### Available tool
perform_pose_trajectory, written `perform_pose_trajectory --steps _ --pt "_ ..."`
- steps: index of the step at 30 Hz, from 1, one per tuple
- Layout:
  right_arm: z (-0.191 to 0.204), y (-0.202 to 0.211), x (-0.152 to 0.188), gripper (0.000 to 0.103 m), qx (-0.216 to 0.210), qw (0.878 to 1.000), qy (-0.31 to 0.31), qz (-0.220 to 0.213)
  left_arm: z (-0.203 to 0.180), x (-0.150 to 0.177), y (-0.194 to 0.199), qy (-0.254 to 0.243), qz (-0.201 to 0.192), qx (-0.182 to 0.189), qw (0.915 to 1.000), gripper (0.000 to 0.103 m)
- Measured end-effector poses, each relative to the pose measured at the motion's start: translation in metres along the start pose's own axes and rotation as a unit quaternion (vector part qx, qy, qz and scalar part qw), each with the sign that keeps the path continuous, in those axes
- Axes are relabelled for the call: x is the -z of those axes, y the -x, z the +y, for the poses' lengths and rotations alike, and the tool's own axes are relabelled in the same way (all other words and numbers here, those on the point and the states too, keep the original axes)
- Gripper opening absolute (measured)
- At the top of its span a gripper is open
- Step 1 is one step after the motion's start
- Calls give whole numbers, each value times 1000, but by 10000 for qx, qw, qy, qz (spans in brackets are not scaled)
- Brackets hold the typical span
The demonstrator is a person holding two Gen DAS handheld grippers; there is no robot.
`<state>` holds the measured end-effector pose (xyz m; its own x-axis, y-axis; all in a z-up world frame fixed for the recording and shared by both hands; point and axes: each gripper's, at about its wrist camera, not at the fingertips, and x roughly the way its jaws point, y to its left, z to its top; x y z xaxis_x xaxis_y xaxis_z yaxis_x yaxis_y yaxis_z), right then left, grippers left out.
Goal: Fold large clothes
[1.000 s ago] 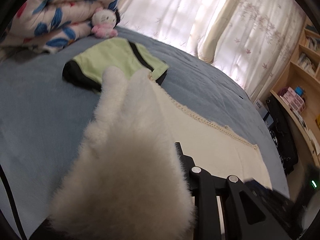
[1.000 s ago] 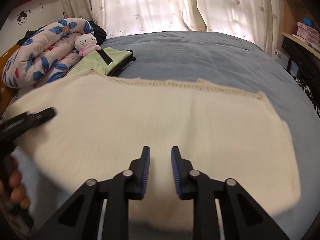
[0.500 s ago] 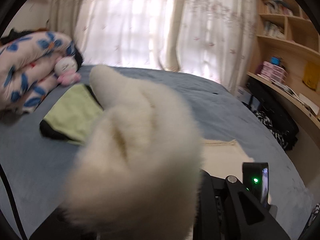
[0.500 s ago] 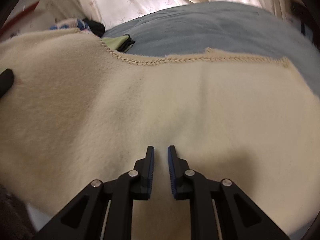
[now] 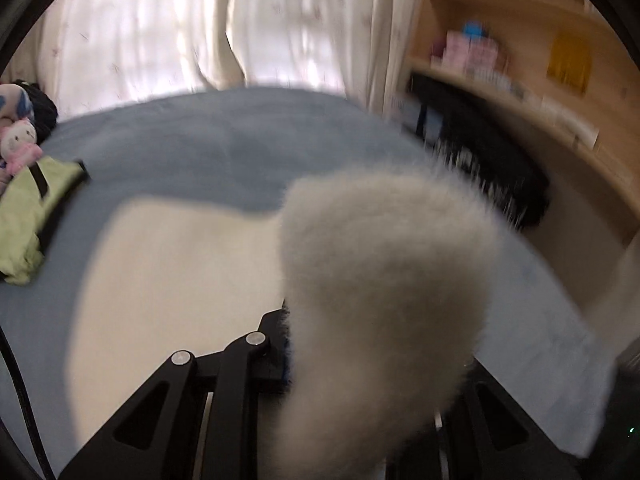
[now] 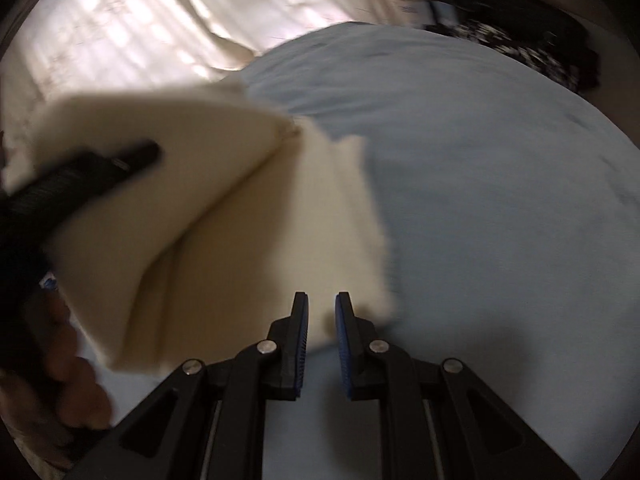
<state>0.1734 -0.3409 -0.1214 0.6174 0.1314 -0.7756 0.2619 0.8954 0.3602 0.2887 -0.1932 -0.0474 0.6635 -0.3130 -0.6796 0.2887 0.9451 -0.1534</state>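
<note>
Left gripper (image 5: 360,344) is clamped on a fluffy cream fleece garment (image 5: 180,280) lying mid-frame on the blue bed (image 5: 220,140). Right gripper (image 6: 321,344) shows a narrow gap over the garment's edge; I cannot tell whether it pinches cloth. Judging by the raised flap, a fold-over is under way; next, lay it squarely down.

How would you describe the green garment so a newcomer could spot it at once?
Start at the blue bed below the pale curtains, in the left wrist view. On its left side, next to a small pink and white plush toy, lies the green garment. Its light green cloth with black trim sets it apart from the far larger cream garment spread beside it.
</note>
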Motion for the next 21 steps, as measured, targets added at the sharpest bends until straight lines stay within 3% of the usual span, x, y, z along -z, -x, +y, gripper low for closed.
perform_pose_trajectory --steps 5,10,14,16,18,21 --pt "-34 6 4 14 37 9997 -253 61 -31 26 -18 -575 41 -474 9972 19" --pt "-46 17 2 14 -112 9993 -347 -70 -25 7 11 -39 -220 -170 9996 19" --pt "-46 25 -1 14 -184 9992 -281 -205 -31 2 27 91 -449 203 9987 19" --pt "-46 27 -1 14 -46 9995 -242 -219 -48 12 20 -191 -342 186 9991 19" --pt "-50 28 1 14 39 9994 -263 -210 -60 28 1 -517 -106 -77 9986 20" --pt "-52 30 1 14 159 9994 -269 -166 -59 46 -20 -596 206 -211 9978 26"
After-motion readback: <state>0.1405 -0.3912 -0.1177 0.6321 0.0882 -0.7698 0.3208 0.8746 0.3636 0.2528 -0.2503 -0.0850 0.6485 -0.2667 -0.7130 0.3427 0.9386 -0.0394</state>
